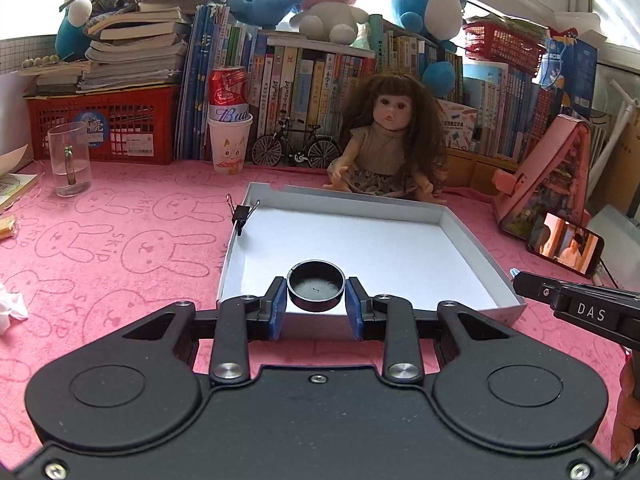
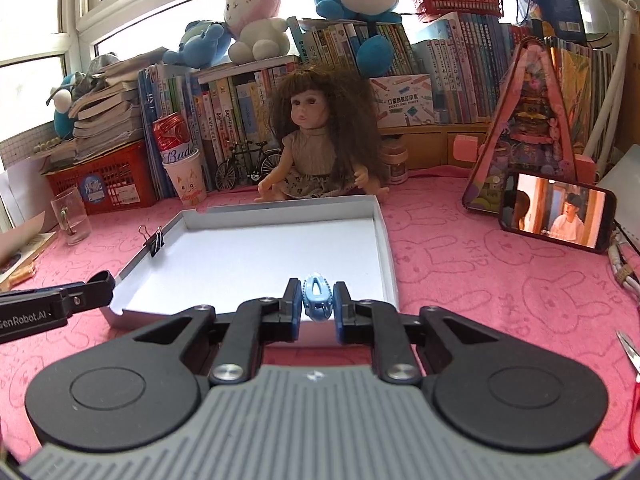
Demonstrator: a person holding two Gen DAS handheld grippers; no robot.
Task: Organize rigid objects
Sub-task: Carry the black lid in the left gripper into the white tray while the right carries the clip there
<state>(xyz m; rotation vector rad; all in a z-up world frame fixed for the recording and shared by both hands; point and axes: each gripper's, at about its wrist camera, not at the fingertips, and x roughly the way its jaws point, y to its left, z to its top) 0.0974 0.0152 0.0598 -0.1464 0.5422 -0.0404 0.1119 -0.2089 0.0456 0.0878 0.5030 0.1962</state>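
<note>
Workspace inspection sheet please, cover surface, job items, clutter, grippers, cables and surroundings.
Surface: pink bunny-print cloth.
Job's things: white tray with binder clip on its left wall; black round cap; blue hair claw.
Clutter: glass mug, phone playing video, red scissors.
Grippers: left gripper shut on cap; right gripper shut on claw.
Cables: white cable behind phone.
Surroundings: doll, books, plush toys.

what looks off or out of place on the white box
A black binder clip is clamped onto the left wall of the white box, standing upright on the rim rather than lying inside. Nothing looks spilled or damaged.
</note>
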